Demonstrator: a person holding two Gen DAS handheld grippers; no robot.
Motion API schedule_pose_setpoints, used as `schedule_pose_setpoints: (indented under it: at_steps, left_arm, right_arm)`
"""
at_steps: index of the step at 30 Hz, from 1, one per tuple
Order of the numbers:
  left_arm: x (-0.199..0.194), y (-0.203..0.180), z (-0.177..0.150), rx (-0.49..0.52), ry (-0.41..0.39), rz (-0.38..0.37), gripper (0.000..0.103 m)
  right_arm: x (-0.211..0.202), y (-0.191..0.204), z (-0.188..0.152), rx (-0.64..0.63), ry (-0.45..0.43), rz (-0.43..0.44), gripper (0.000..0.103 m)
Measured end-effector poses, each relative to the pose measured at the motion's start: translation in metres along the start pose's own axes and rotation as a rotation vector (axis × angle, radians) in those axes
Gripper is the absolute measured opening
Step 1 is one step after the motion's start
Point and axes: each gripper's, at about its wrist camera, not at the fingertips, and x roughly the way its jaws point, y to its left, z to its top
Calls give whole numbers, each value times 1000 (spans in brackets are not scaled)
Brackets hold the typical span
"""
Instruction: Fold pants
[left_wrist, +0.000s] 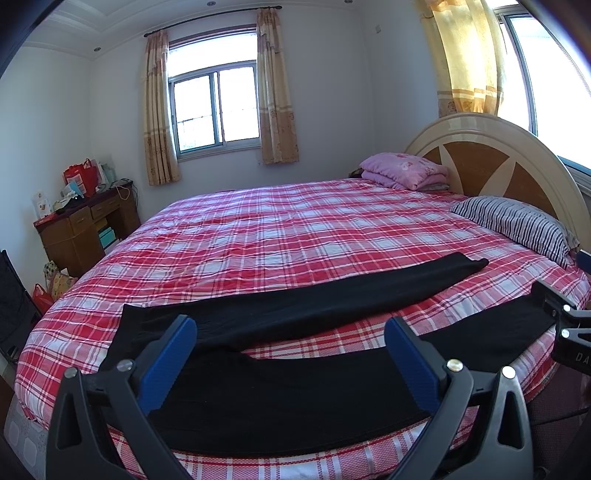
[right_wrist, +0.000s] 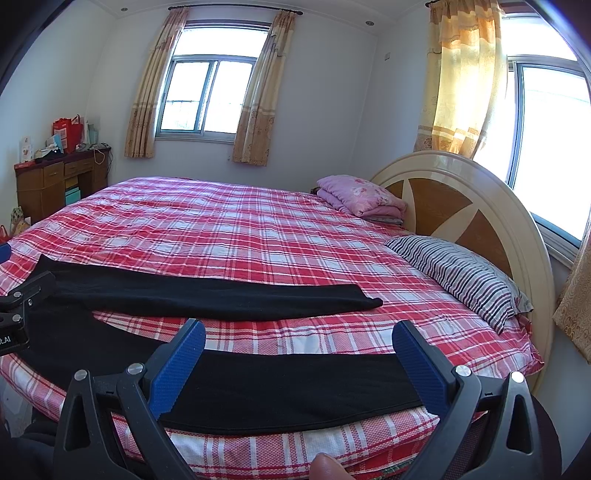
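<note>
Black pants (left_wrist: 288, 391) lie flat on the red plaid bed, legs spread in a V; they also show in the right wrist view (right_wrist: 280, 387). The near leg runs along the bed's front edge, the far leg (left_wrist: 332, 295) angles toward the pillow. My left gripper (left_wrist: 291, 354) is open above the waist end of the near leg, holding nothing. My right gripper (right_wrist: 299, 358) is open above the near leg's cuff end, holding nothing. The right gripper's body shows at the right edge of the left wrist view (left_wrist: 565, 325).
The round bed (right_wrist: 240, 229) has a striped pillow (right_wrist: 465, 273) and a folded pink quilt (right_wrist: 358, 195) by the curved headboard (right_wrist: 461, 199). A wooden desk (left_wrist: 81, 229) with bags stands at the far left wall.
</note>
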Motion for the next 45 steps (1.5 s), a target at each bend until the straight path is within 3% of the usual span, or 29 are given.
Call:
schedule_pose_setpoints:
  at_steps: [33, 45]
  left_arm:
    - [3, 4, -2, -12, 8, 4, 103]
    - [12, 3, -6, -5, 25, 4, 103]
  right_arm:
    - [2, 4, -2, -3, 6, 6, 102]
    - [8, 10, -7, -38, -2, 56, 102]
